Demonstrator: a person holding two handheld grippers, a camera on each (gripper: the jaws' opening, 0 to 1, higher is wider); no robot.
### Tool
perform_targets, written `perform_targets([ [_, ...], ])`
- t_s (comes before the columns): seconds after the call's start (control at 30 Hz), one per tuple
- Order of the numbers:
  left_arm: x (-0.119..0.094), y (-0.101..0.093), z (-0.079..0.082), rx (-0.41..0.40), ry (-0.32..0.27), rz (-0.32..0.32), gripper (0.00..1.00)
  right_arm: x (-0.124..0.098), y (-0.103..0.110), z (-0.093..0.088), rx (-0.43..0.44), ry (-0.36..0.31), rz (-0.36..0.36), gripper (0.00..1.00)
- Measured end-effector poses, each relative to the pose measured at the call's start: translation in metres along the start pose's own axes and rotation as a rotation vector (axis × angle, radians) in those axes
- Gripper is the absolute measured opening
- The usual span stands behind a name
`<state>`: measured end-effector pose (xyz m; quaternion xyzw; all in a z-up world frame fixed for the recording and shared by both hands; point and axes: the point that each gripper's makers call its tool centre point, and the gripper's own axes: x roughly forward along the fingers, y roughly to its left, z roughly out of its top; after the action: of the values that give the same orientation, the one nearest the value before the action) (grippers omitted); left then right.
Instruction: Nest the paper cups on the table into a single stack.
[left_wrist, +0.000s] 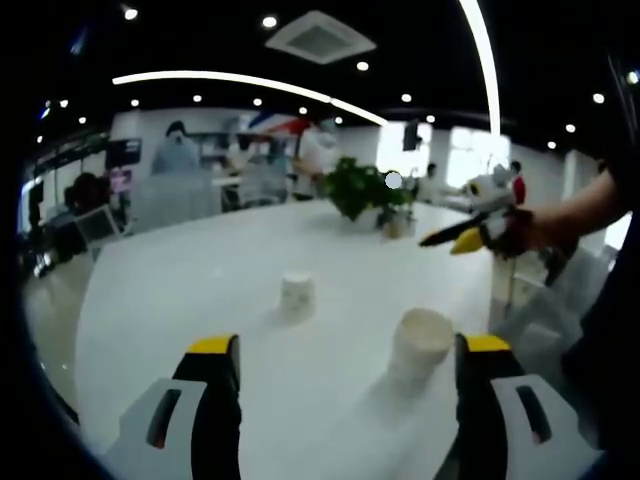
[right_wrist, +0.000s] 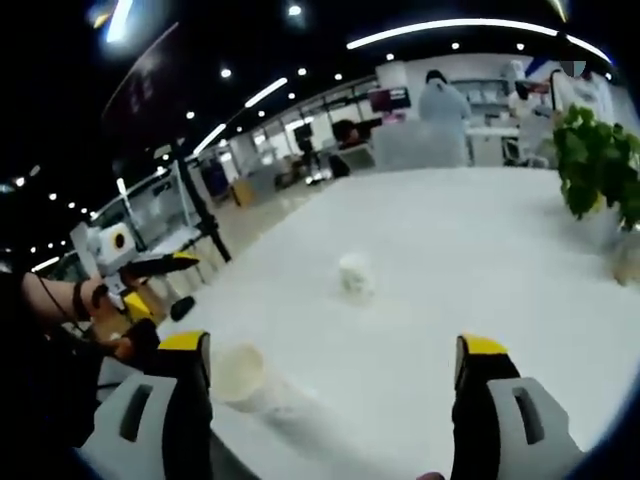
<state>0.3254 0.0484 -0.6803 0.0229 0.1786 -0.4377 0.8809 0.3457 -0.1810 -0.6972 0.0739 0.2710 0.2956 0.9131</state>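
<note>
In the left gripper view, we see our left tongs (left_wrist: 348, 362) spread wide, the two yellow-tipped jaws far apart and holding nothing. A white paper cup (left_wrist: 421, 340) stands upright on the round white table (left_wrist: 180, 280) between the jaws, close beside the right-hand jaw; we cannot tell whether it touches it. A second, smaller-looking paper cup (left_wrist: 297, 295) stands farther out toward the middle of the table, well apart from the first. At the far edge sits a potted green plant (left_wrist: 366, 190), with a small jar (left_wrist: 398, 222) just beside it. From the right, the right tongs (left_wrist: 468, 234) reach in above the table's edge, gripped in a person's hand (left_wrist: 535, 232); their jaws look close together, with nothing between them.

In the right gripper view, we see the right tongs' (right_wrist: 334, 362) own jaws standing well apart and empty. The near cup (right_wrist: 239, 375) stands just beside the left-hand jaw, its open mouth toward us. The far cup (right_wrist: 354, 273) stands out on the bare tabletop (right_wrist: 480, 250), well apart from the near one. The plant (right_wrist: 598, 165) shows at the right edge. The left tongs (right_wrist: 166, 266) come in from the left, held in a hand (right_wrist: 95, 297) off the table's edge. Behind the table lies an office with ceiling lights and people standing at the back.
</note>
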Motion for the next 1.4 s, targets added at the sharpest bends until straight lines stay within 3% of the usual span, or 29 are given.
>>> perform_targets([
  [0.5,0.01,-0.001,0.002,-0.027,0.004,-0.006,0.86,-0.004,-0.005,-0.004,-0.004,-0.008,0.0,0.99],
  [1.4,0.078,0.034,0.019,0.006,0.039,-0.004,0.84,-0.011,-0.009,-0.018,0.037,-0.021,0.031,0.98],
])
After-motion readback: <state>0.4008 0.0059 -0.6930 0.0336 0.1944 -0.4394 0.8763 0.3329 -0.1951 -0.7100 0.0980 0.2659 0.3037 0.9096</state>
